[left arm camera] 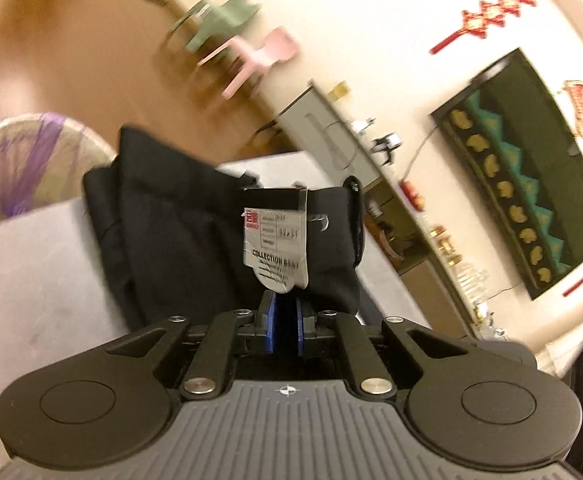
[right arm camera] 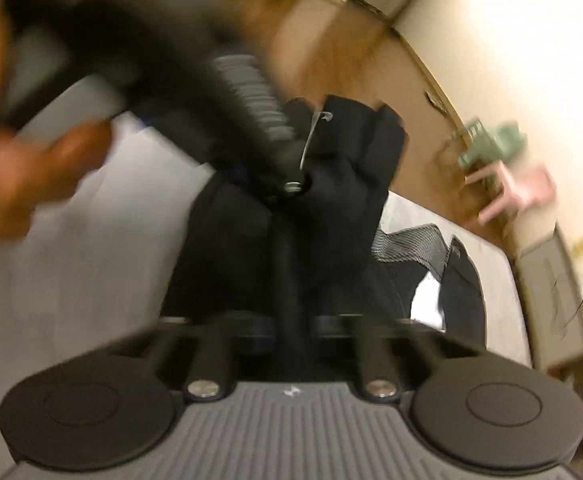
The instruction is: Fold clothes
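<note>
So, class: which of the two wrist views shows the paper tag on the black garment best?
The left wrist view: the paper tag faces the camera, its print partly legible, hanging on the black garment above the left gripper. The blurred right wrist view shows only its thin white edge.

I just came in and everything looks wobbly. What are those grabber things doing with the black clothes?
A person is folding a black garment using a handheld grabber in each hand. The left gripper is pinched shut on the cloth, right by its paper tag. The right gripper seems to be pinching a bunch of the same dark cloth, though that picture is blurry. The garment is lifted above a grey table. A second dark piece with a striped lining lies on the table.
</note>
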`<action>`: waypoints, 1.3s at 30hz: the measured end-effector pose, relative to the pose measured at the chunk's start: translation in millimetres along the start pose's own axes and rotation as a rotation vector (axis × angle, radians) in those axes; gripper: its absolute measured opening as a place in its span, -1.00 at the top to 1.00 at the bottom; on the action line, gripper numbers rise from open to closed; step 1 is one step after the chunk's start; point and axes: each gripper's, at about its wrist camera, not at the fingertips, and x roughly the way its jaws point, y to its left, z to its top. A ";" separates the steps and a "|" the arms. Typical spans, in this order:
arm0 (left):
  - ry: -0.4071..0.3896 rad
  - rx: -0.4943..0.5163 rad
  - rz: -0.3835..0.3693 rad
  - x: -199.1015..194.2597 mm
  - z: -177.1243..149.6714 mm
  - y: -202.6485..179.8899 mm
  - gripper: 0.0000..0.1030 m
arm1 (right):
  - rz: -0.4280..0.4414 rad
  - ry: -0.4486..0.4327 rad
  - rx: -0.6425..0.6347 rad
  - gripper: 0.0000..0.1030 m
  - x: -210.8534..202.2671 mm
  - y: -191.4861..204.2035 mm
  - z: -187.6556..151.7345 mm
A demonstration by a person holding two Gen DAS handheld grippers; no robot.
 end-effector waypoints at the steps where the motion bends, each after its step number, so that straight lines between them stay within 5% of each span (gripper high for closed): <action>1: -0.018 -0.004 -0.015 -2.2 0.9 -0.5 0.67 | 0.017 -0.020 0.072 0.90 -5.1 -15.1 2.6; 5: -0.071 -0.023 -0.047 -4.6 3.7 -2.1 0.16 | 0.024 -0.061 0.437 0.91 -19.4 -100.9 -4.8; 7: -0.056 -0.033 -0.022 3.0 4.2 -0.1 0.17 | -0.020 -0.046 0.631 0.90 -10.2 -149.1 -17.7; 9: -0.027 -0.047 0.011 12.8 4.5 4.0 0.17 | -0.033 -0.017 0.765 0.66 11.8 -186.1 -34.0; 10: -0.012 -0.053 0.029 17.3 4.8 6.8 0.17 | -0.034 0.012 0.793 0.31 23.4 -196.4 -39.2; 11: 0.000 -0.059 0.046 21.3 5.1 9.5 0.17 | -0.048 0.047 0.797 -0.05 33.5 -202.5 -42.7; 16: 0.020 -0.068 0.114 27.6 11.1 19.8 0.17 | -0.065 0.084 0.671 -0.12 49.7 -193.1 -29.9; 20: 0.038 -0.082 0.149 30.6 10.9 26.2 0.19 | -0.142 0.101 0.355 -0.69 54.5 -151.3 4.8; 22: 0.016 -0.086 0.172 27.1 11.8 26.9 0.19 | -0.188 0.130 0.277 -0.76 71.7 -149.8 15.6; 24: -0.046 -0.079 0.204 19.2 13.9 25.2 0.19 | -0.196 0.144 0.330 -0.74 86.6 -163.4 23.1; 25: -0.076 -0.071 0.221 15.7 16.5 25.5 0.19 | -0.193 0.144 0.394 -0.57 92.7 -175.2 24.0; 28: -0.087 -0.086 0.240 16.1 24.4 33.8 0.18 | -0.116 0.195 0.574 0.48 113.9 -207.5 16.0; 31: -0.074 -0.105 0.221 18.5 29.9 40.2 0.18 | -0.031 0.216 0.716 0.42 125.2 -232.8 7.1; 34: -0.076 -0.090 0.219 19.5 29.7 38.9 0.16 | -0.024 0.163 0.790 -0.34 119.6 -239.7 2.1; 36: -0.079 -0.077 0.222 20.3 28.5 37.2 0.18 | 0.009 0.185 0.742 -0.30 123.6 -234.2 3.7; 37: -0.081 -0.071 0.224 20.7 27.9 36.3 0.20 | 0.026 0.195 0.718 0.04 125.6 -231.4 4.5; 38: -0.082 -0.064 0.225 21.1 27.3 35.5 0.38 | 0.042 0.206 0.695 0.70 127.6 -228.6 5.4; 39: -0.085 -0.059 0.228 21.0 26.8 34.8 0.62 | 0.035 0.197 0.656 0.76 127.3 -224.4 9.3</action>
